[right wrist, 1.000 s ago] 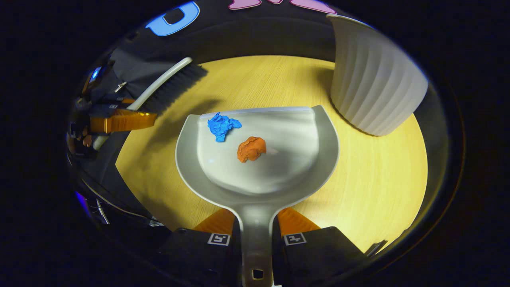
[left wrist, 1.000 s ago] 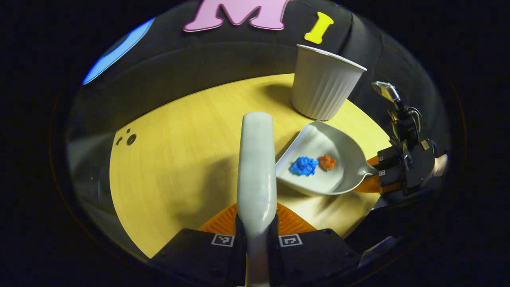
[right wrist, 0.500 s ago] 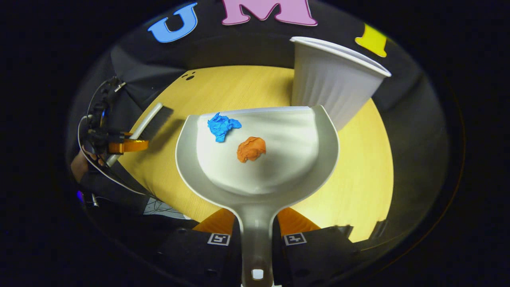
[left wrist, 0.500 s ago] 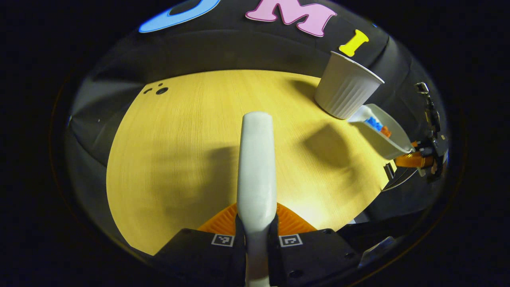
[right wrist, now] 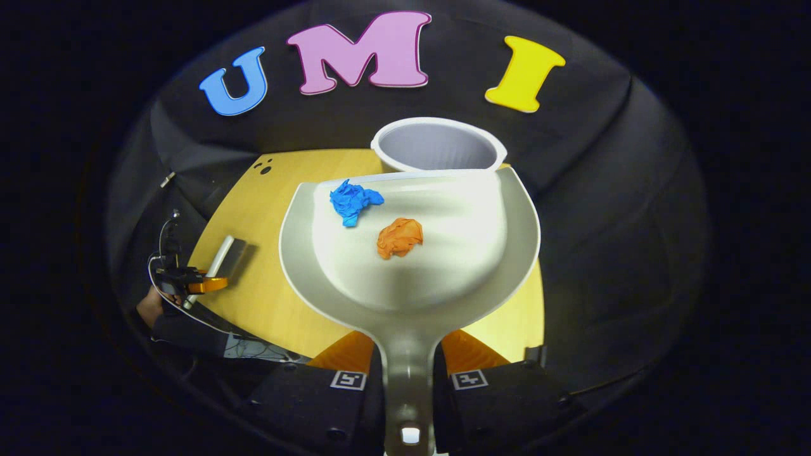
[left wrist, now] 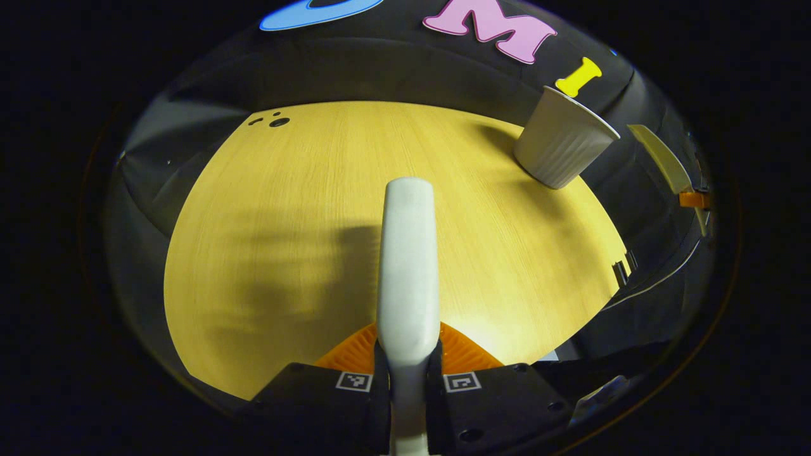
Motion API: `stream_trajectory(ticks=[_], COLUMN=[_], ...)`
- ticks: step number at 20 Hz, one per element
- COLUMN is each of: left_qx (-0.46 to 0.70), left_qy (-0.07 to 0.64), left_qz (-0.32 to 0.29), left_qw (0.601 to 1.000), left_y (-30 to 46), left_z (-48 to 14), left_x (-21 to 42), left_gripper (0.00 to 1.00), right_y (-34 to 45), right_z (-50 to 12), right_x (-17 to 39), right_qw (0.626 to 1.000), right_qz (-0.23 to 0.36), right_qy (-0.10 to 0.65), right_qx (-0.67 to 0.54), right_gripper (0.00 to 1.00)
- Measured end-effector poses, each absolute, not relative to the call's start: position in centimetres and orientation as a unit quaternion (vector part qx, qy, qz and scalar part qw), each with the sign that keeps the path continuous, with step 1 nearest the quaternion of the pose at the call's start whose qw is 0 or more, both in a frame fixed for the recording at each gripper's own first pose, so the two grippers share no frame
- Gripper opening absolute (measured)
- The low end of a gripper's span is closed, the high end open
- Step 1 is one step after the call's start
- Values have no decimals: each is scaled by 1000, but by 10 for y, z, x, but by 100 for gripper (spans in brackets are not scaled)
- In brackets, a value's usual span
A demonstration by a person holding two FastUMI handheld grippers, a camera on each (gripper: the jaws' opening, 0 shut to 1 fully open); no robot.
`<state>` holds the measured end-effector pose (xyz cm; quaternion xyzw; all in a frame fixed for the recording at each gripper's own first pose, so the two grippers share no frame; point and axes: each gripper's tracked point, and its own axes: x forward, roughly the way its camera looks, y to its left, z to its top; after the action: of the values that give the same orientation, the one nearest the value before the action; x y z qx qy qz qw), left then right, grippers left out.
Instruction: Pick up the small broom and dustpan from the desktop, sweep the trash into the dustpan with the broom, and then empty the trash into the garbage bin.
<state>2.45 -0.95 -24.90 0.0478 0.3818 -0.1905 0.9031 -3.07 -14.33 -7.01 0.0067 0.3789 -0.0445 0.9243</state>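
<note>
My right gripper (right wrist: 407, 354) is shut on the handle of the pale grey dustpan (right wrist: 412, 272), held level high above the table. A blue crumpled scrap (right wrist: 353, 201) and an orange one (right wrist: 399, 237) lie inside the pan. The pan's front lip sits just before the open mouth of the white ribbed bin (right wrist: 437, 144). My left gripper (left wrist: 407, 354) is shut on the white broom (left wrist: 408, 266), which points out over the wooden table (left wrist: 304, 209). The bin (left wrist: 562, 147) stands at the table's far right, with the raised dustpan (left wrist: 662, 159) to its right, seen edge-on. The broom (right wrist: 222, 256) shows small at lower left.
Small dark holes (left wrist: 272, 121) mark the table's far left corner. A person's hand (right wrist: 151, 309) holds the left gripper off the table's left edge, with cables beside it. Black cloth walls close in behind the table.
The right gripper has lifted the dustpan well above the table, up to the bin's mouth level, both scraps staying in place. The left gripper with the broom has drawn back and away.
</note>
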Motion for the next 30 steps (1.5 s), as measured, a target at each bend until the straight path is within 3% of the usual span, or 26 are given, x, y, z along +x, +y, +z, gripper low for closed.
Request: stream_trajectory(ticks=[1, 2, 6, 8, 10, 12, 17, 20, 22, 23, 24, 25, 28, 30], left_qx=[46, 42, 35, 36, 42, 56, 49, 28, 20, 18, 14, 11, 9, 6], left_qy=[381, 380, 373, 371, 363, 355, 348, 345, 348, 350, 352, 355, 357, 360], left_qz=[-189, -187, -181, -174, -172, -169, -166, -162, -165, -167, -166, -162, -147, -139], left_qw=[904, 905, 909, 912, 915, 918, 921, 924, 923, 922, 921, 921, 923, 923], left_y=[-6, -2, 13, 22, 30, 38, 46, 42, 40, 41, 44, 48, 61, 66], left_z=[-247, -245, -234, -226, -215, -204, -190, -190, -193, -193, -195, -196, -197, -198], left_x=[27, 28, 37, 46, 56, 66, 81, 81, 78, 76, 76, 76, 75, 74], left_gripper=[29, 27, 24, 27, 24, 27, 24, 27, 29, 24, 27, 29, 24, 29], right_y=[-151, -161, -203, -213, -220, -229, -246, -261, -271, -273, -273, -274, -279, -283], right_z=[-60, -51, -36, -36, -38, -38, -44, -57, -60, -61, -60, -60, -46, -37], right_x=[-28, -23, 13, 39, 65, 84, 134, 149, 156, 160, 161, 162, 163, 165], right_qw=[926, 927, 929, 930, 930, 930, 926, 916, 910, 909, 907, 905, 888, 871], right_qz=[-54, -62, -121, -136, -146, -158, -197, -218, -238, -243, -245, -246, -257, -259], right_qy=[374, 369, 348, 341, 337, 331, 323, 330, 327, 326, 325, 325, 314, 308], right_qx=[1, 0, -26, -22, -8, -18, -16, -59, -89, -97, -108, -125, -215, -281], right_gripper=[38, 30, 34, 30, 34, 30, 34, 30, 34, 34, 30, 34, 34, 34])
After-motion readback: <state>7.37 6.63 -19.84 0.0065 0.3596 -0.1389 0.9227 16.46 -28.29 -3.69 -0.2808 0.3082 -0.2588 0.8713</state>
